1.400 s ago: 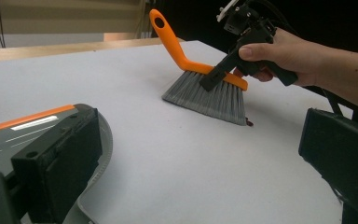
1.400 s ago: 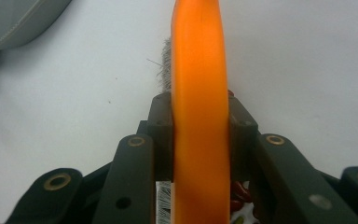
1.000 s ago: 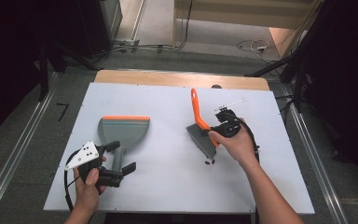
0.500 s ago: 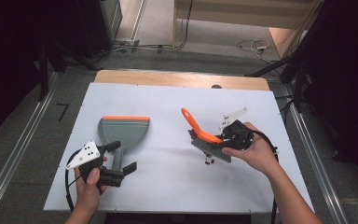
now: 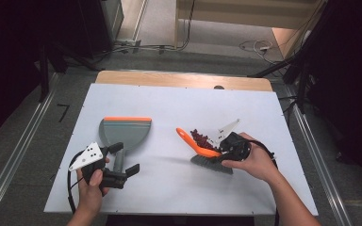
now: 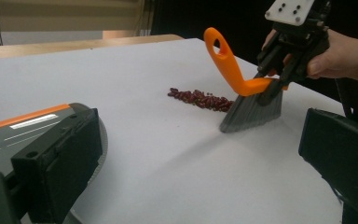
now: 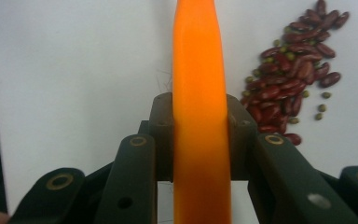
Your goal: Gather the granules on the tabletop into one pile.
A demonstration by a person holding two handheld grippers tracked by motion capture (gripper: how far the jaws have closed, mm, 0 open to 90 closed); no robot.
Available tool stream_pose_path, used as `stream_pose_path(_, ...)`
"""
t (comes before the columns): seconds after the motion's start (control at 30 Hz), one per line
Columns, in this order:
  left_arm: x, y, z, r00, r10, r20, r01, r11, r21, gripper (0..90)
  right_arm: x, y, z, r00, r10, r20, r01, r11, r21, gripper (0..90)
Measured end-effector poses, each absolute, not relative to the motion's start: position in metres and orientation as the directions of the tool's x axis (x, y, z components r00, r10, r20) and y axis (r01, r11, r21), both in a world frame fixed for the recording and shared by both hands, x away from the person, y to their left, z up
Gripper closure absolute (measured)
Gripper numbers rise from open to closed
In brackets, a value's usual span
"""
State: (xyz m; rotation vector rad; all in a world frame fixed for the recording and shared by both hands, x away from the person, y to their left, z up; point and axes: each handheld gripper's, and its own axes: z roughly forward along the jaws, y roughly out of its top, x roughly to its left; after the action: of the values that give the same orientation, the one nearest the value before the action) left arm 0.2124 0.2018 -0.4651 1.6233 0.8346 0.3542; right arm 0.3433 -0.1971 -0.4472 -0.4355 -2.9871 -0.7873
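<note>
A person at a white table (image 5: 179,101) works a hand brush (image 5: 206,153) against a spill of red beans (image 5: 201,138), with the sweeping barely begun. The right gripper (image 5: 232,147), right of centre in the high view, has its jaws clamped on the brush's orange handle — the right gripper view shows the handle (image 7: 199,116) pinched between the two black jaws, with the beans (image 7: 289,74) scattered at upper right. The grey bristles rest on the table just beside the pile, which lies in a loose streak at mid-frame in the left gripper view (image 6: 199,98).

The dustpan (image 5: 124,133) sits flat at centre left of the high view, well apart from the beans and with no beans visible in it. The left gripper (image 5: 118,170), at lower left, has its jaws spread wide around the dustpan's handle without closing on it.

By the look of it, nothing has been collected yet — the beans remain to be swept across to the pan, and the pan remains to be held or brought closer.
</note>
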Motion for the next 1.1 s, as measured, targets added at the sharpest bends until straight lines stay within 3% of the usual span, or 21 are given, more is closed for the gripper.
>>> stream_pose_path(0.5,0.213,0.202,-0.466,0.694,0.685,-0.219,0.324,-0.027,0.946,0.0,0.381,-0.197,-0.453,-0.960,0.267,0.086,0.271,0.805,0.527,68.2)
stream_pose_path(1.1,0.214,0.201,-0.467,0.693,0.687,-0.219,0.329,-0.030,0.944,0.0,0.399,-0.191,-0.451,-0.964,0.263,0.047,0.247,0.807,0.536,68.2)
